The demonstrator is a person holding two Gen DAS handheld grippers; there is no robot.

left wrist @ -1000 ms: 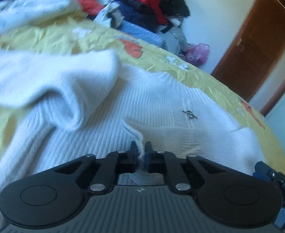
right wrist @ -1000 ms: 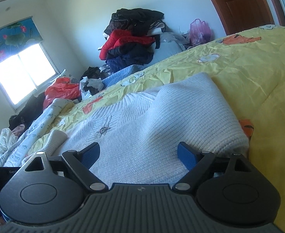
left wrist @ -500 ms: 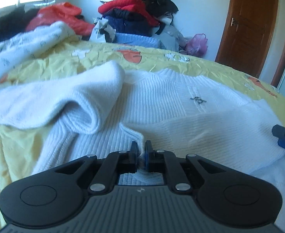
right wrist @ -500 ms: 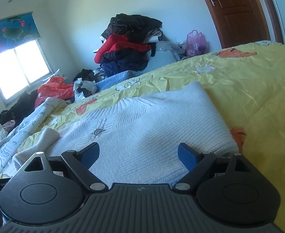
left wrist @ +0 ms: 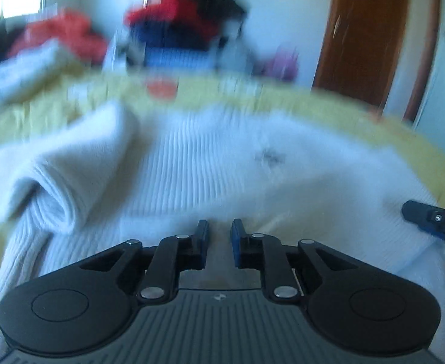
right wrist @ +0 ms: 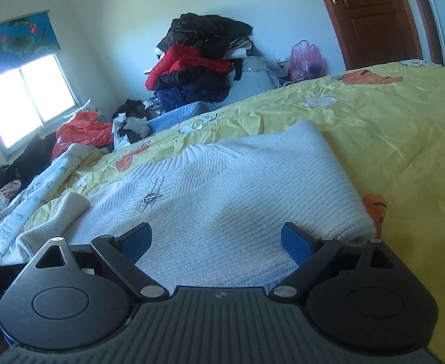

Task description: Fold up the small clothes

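A white ribbed knit sweater (left wrist: 216, 170) lies spread on the yellow bed cover (left wrist: 71, 106); the left wrist view is blurred by motion. Its left sleeve (left wrist: 49, 179) is folded over in a loose roll. My left gripper (left wrist: 219, 232) sits low over the sweater's near edge, jaws slightly apart with nothing between them. In the right wrist view the sweater (right wrist: 237, 200) has its right side folded inward, with a small metal pin (right wrist: 151, 197) on the chest. My right gripper (right wrist: 216, 236) is wide open over the near hem, empty; its fingers also show in the left wrist view (left wrist: 431, 218).
A heap of red, black and blue clothes (right wrist: 201, 57) is piled against the far wall. A printed white quilt (right wrist: 25, 200) and an orange bag (right wrist: 83, 130) lie at the left. A brown door (right wrist: 371, 15) stands at the right. The yellow cover (right wrist: 404, 139) stretches to the right.
My left gripper has let go of the pinched sweater edge and its jaws have parted a little. The left camera is moving fast. The right gripper stays open, shifted slightly.
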